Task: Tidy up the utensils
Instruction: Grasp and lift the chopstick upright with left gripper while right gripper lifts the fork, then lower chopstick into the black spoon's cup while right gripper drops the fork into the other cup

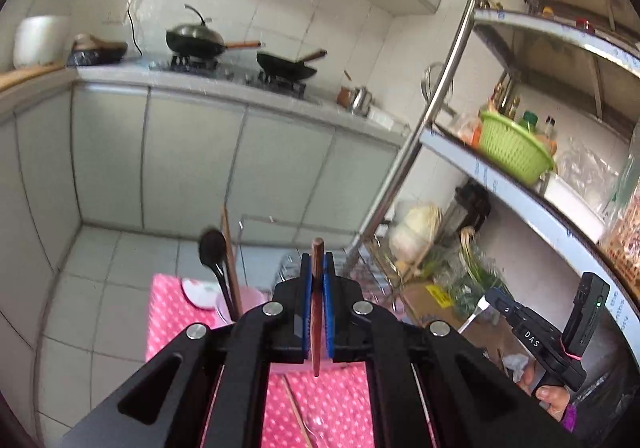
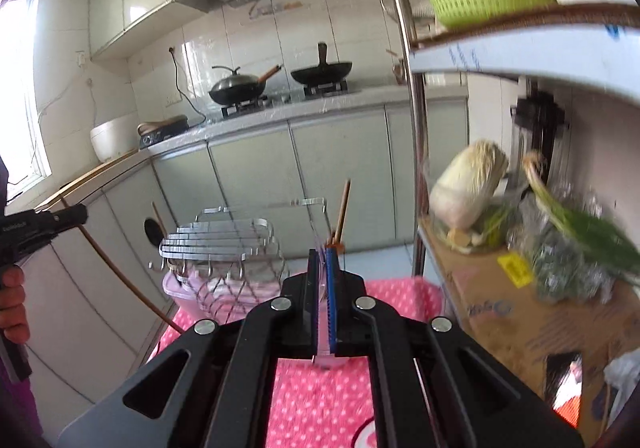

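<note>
Brown wooden chopstick (image 1: 317,280) pinched upright in left gripper (image 1: 317,268) fingers; clear plastic utensil (spoon or fork, unclear) clamped in right gripper (image 2: 322,268), both raised for sorting.

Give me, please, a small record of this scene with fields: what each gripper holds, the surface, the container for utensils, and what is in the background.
left gripper: shut on a brown wooden chopstick
right gripper: shut on a clear plastic fork, seen from the left wrist view
surface: table with pink dotted cloth
container: pink cup holding a black spoon and a chopstick
nearby: wire dish rack over a pink box
background: two woks on the stove; green basket on the metal shelf
</note>
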A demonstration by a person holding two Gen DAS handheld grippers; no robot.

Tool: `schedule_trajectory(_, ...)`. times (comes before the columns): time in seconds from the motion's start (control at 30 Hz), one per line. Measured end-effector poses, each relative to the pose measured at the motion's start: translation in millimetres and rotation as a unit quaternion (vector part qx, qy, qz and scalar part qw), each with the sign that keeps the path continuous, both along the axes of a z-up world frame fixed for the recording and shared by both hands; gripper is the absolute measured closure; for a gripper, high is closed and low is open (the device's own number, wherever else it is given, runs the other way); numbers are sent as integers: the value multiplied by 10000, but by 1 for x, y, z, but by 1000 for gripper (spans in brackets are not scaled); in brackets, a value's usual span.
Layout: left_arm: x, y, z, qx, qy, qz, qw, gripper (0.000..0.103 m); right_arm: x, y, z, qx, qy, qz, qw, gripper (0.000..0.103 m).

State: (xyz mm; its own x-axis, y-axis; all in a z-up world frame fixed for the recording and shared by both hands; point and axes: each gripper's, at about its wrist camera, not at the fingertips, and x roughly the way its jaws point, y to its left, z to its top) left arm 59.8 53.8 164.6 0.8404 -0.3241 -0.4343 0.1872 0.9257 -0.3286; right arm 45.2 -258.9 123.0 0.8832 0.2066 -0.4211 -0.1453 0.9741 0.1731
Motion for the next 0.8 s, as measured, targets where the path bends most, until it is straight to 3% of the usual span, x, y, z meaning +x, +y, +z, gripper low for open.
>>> schedule_trajectory(0.2, 5, 25, 40, 107, -359, 377, 9986, 99, 21, 1, 33, -141, -396, -175, 9990, 99)
schedule_trajectory(0.33, 14, 37, 49, 157, -457, 562, 9972, 99, 37, 4, 46, -208, -568, -253, 9979, 99)
schedule_trajectory(0.8, 63, 46, -2, 325, 54, 727, 9968, 99, 89, 18, 22, -659, -416, -480, 9958, 99)
